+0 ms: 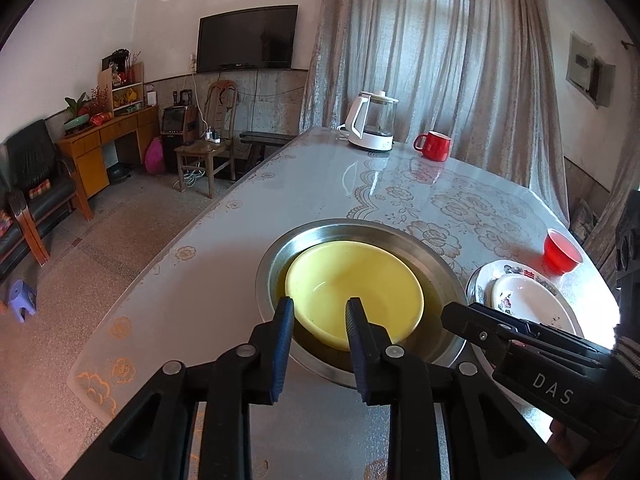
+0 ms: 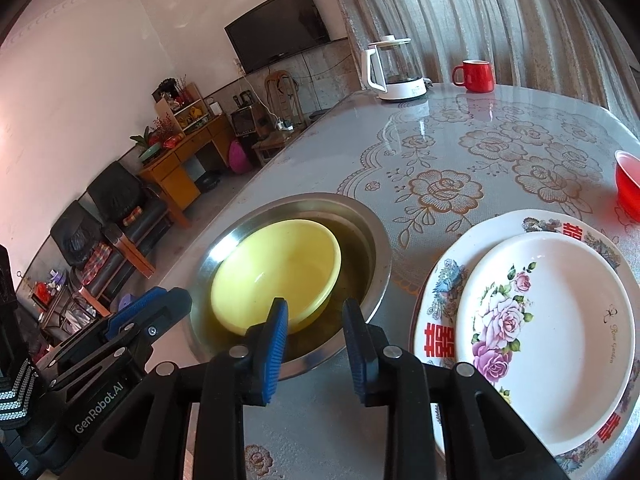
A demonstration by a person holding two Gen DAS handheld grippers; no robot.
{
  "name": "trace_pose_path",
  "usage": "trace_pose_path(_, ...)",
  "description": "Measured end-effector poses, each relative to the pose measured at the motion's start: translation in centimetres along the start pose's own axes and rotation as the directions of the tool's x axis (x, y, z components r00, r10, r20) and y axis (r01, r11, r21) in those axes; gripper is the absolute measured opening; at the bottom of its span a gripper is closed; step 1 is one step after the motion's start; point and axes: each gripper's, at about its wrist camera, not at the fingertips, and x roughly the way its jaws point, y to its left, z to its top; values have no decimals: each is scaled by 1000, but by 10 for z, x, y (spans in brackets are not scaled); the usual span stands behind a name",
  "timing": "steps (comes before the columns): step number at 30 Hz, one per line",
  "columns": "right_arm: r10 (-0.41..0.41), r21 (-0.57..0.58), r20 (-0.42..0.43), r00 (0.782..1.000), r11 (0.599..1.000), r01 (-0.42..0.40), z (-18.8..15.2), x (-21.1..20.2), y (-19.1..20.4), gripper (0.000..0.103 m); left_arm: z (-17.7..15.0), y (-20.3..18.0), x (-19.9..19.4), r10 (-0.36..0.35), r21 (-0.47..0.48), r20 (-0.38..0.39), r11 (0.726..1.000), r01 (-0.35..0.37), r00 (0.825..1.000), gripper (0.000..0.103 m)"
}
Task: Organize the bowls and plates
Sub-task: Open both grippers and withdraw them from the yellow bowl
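Sitting inside a steel basin [image 1: 440,268] near the desk's [image 1: 224,288] left edge, the yellow bowl [image 1: 352,288] lies between both half-open, empty grippers: left gripper [image 1: 320,312], right gripper [image 2: 316,316]. Stacked plates [image 2: 544,340] rest at 3 o'clock; bare cloth stretches toward 12.
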Motion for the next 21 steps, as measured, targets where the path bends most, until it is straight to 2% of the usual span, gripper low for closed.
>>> trace_pose_path(21, -7, 88, 72, 997, 996, 0, -1, -30, -32, 28, -4, -39, -11, -5, 126, 28, 992, 2, 1000, 32)
